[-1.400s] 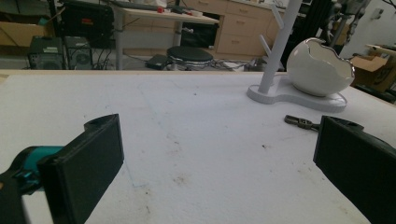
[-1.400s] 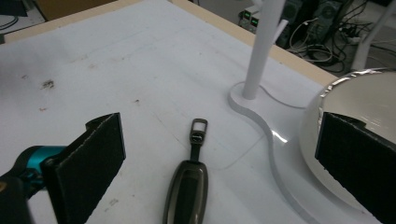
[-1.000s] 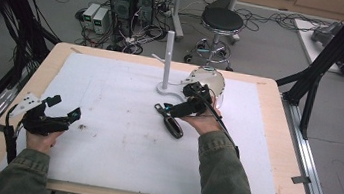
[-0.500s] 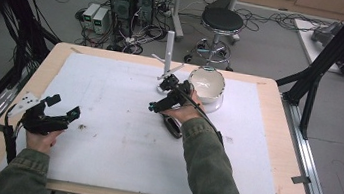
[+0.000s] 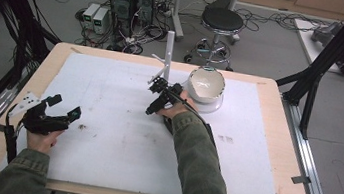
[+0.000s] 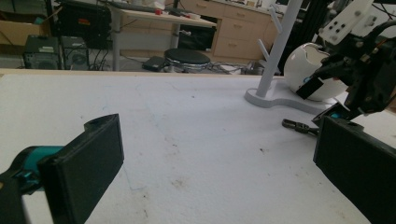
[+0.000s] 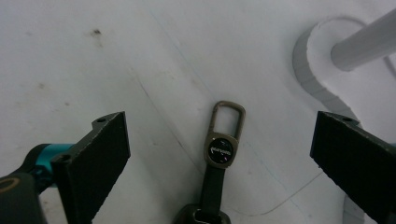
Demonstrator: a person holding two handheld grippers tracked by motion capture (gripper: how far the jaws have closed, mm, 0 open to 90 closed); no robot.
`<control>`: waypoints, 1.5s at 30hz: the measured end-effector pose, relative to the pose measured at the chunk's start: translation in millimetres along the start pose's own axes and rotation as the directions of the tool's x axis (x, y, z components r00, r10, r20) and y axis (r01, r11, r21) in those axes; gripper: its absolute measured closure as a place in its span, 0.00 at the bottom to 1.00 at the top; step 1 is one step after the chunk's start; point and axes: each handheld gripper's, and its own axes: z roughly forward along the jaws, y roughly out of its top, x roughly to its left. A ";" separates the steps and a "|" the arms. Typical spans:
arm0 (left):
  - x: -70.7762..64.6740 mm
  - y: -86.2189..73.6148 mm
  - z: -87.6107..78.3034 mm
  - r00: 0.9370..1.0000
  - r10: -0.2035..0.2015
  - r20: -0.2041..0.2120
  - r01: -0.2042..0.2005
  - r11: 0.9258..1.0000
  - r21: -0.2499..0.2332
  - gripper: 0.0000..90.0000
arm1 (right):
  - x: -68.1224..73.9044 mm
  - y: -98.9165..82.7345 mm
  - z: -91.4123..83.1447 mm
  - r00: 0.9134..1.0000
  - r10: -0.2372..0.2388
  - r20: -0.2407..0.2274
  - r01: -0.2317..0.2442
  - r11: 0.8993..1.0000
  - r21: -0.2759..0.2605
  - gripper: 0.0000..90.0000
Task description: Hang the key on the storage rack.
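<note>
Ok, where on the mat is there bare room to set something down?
The white mat lies bare between the left claw and the right claw, and along the near right edge. It is crowded at the far middle: white stand, bowl and key strap sit together there.

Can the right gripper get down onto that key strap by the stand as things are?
Probably yes. The right gripper hangs open right over the key strap, which lies flat between its jaws; the stand's base sits off to one side, apart from it.
</note>
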 end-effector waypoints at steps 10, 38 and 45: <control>-0.6 -0.6 0.3 1.000 0.009 0.016 -0.009 1.000 0.009 0.02 | -4.3 1.8 17.0 1.000 -0.002 -0.001 0.002 0.995 0.103 0.31; -1.6 -2.0 -2.4 1.000 0.023 0.020 -0.022 1.000 -0.003 0.02 | -12.6 -2.1 17.2 0.994 0.049 -0.102 -0.039 0.994 0.098 0.78; -2.4 -2.2 -1.8 0.999 0.024 0.026 -0.024 1.000 -0.003 0.02 | -10.4 -6.4 -5.6 0.995 0.035 -0.097 -0.033 0.999 0.014 0.78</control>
